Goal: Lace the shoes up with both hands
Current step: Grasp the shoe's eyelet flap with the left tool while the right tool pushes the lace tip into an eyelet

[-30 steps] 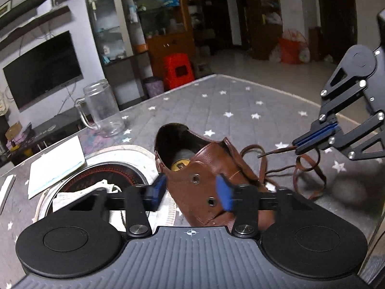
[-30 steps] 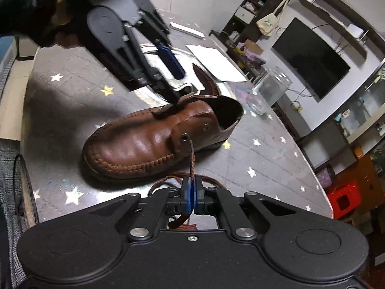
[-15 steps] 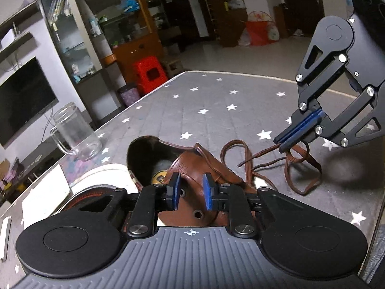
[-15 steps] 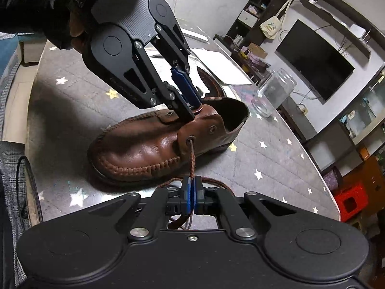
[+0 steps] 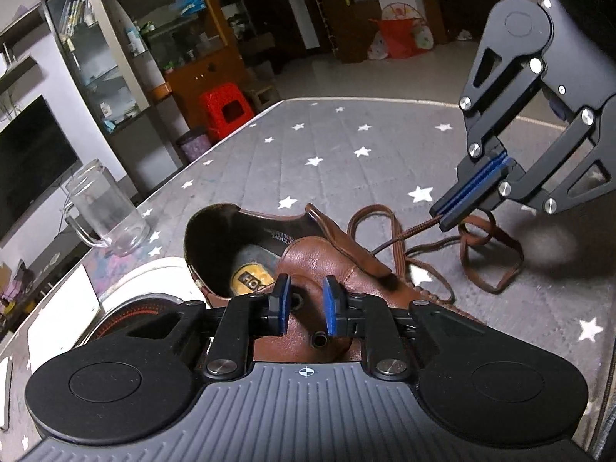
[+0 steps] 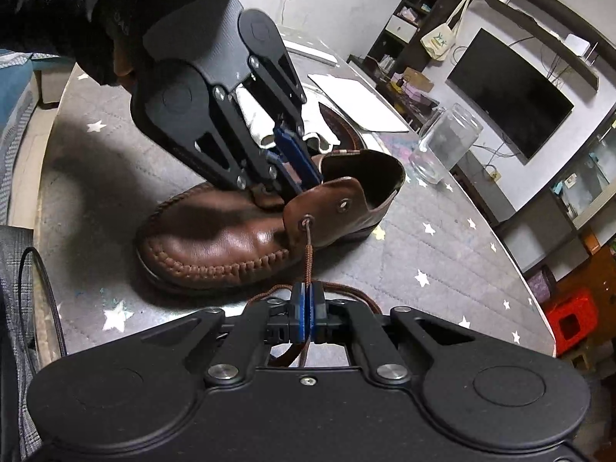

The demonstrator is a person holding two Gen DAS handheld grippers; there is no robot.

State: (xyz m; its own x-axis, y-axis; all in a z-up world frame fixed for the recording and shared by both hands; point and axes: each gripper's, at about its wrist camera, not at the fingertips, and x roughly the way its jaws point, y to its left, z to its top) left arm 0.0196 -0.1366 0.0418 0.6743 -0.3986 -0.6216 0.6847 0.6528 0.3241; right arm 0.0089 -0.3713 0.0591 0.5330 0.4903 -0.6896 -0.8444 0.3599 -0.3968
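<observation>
The brown leather shoe (image 6: 246, 238) was taken as the landmark; it lay on its sole on the grey star-printed cover (image 5: 346, 154) of the table. The left gripper (image 5: 306, 310) was held steeply tilted down over the shoe's lacing flaps, and its blue pads (image 5: 283, 308) were kept apart with a gap between them; a piece of flap leather with an eyelet was seen in this gap, but it cannot be told whether the pads touched it. In the right wrist view this gripper (image 6: 296, 169) was carried by a hand in a dark sleeve (image 6: 57, 7) above the shoe.

The right gripper (image 6: 307, 315) was held low, just beside the shoe on its outer side, pointed at the flap. Its pads were pressed together on the brown shoelace (image 6: 308, 258), which ran straight from the fingertips to the lower eyelet (image 6: 306, 222) of the near flap. The rest of the lace (image 5: 481, 254) was left in loose loops on the cover beside the shoe.

Behind the shoe's heel a glass mug (image 6: 442, 146) was standing, and near it white paper (image 6: 358, 104) was lying. Farther behind, a dark television (image 6: 512, 100) was hung on the wall, and a red stool (image 5: 227, 109) was placed on the floor.
</observation>
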